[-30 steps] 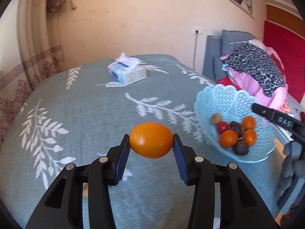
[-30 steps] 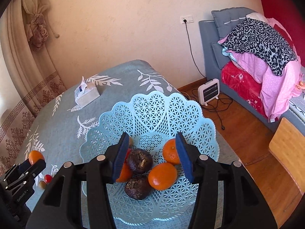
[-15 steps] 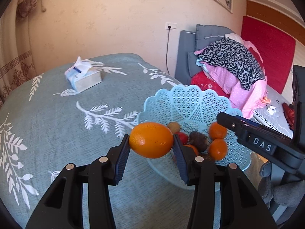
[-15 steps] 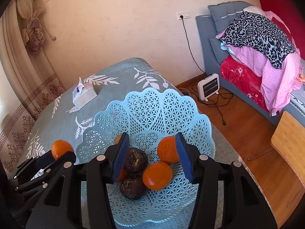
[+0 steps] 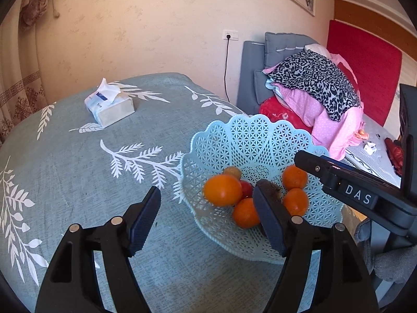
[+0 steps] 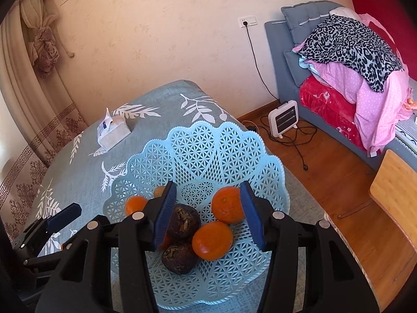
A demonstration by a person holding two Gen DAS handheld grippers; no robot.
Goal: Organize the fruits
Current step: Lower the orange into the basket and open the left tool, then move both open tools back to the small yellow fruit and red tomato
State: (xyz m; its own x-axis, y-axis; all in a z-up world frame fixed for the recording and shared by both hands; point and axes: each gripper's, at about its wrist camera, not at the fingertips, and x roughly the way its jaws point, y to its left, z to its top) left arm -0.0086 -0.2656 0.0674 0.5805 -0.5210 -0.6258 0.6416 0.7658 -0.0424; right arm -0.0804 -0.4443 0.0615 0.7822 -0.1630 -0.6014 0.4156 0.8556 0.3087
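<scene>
Left wrist view shows the left claw spread empty beside the basket, where the orange perches atop piled fruit and could roll out if nudged.

Both fisheye cameras ride behind their own 2 fingers. The left wrist view sits low over the tablecloth, close to the near left side of the lattice fruit basket, facing the far wall and bed. The right wrist view looks steeply down into the same basket from nearer. Both views share the basket, the tissue box near the far edge, and the wall socket.
</scene>
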